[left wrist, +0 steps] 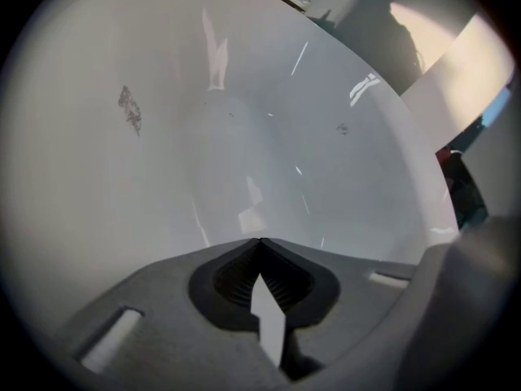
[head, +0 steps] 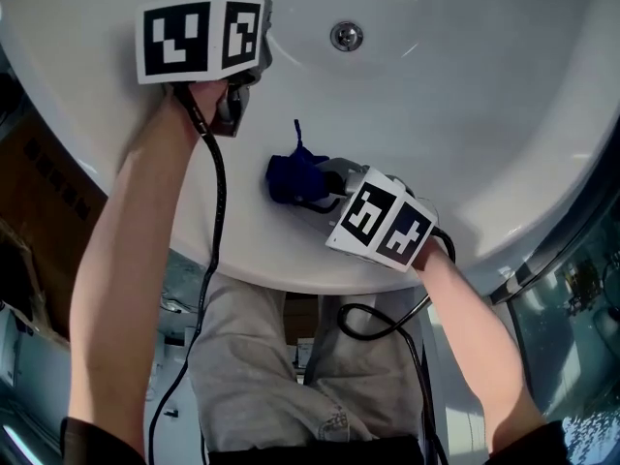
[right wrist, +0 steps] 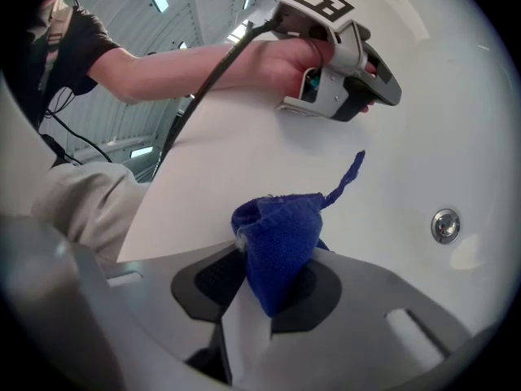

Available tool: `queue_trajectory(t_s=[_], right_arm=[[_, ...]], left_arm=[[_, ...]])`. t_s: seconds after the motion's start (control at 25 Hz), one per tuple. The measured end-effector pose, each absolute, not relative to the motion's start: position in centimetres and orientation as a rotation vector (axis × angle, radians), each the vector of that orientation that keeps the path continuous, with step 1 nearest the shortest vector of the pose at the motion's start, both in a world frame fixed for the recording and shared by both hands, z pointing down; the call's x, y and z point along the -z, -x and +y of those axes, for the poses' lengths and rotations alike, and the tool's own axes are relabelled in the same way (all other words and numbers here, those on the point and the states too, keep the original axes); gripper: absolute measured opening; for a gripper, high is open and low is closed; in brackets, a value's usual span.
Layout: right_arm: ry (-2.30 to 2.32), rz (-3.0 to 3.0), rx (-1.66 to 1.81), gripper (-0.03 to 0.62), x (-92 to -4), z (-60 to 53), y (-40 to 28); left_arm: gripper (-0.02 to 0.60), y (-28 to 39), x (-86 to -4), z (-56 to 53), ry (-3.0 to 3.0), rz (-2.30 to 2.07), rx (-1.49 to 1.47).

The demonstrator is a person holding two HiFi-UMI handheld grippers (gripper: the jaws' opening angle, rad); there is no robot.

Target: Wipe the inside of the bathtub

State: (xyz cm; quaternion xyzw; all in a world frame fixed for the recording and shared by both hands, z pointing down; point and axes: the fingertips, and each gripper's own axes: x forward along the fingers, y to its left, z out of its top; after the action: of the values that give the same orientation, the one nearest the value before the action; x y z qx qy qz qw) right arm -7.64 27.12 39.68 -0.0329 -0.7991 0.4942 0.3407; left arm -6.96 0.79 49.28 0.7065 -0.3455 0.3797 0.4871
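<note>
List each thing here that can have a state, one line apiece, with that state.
Left hand-held gripper: jaws shut, nothing between them.
Right hand-held gripper: shut on the cloth.
Blue woven cloth: bunched, pinched in the right jaws, one thread trailing loose.
White glossy bathtub: no water showing, grey smudge on its wall.
Round metal fitting: set in the tub wall; open or closed cannot be told.

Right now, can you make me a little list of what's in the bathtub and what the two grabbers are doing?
tub: white bathtub, seen from above
cloth: blue cloth, bunched up, one loose strand sticking out
right gripper: fingers shut on the blue cloth, at the tub's near inner wall
left gripper: fingers shut, nothing between them, pointing into the tub
fitting: round metal fitting on the tub wall, apart from the cloth
mark: small grey smudge on the tub wall
</note>
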Motion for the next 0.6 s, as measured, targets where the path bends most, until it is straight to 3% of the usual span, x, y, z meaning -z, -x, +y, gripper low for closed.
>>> queue_trajectory(t_s=[0.6], right_arm=[[0.34, -2.153, -1.461, 0.084, -29.2, 31.0, 6.0]], left_arm=[[0.003, 5.0, -48.6, 8.4, -1.592, -0.845, -0.865]])
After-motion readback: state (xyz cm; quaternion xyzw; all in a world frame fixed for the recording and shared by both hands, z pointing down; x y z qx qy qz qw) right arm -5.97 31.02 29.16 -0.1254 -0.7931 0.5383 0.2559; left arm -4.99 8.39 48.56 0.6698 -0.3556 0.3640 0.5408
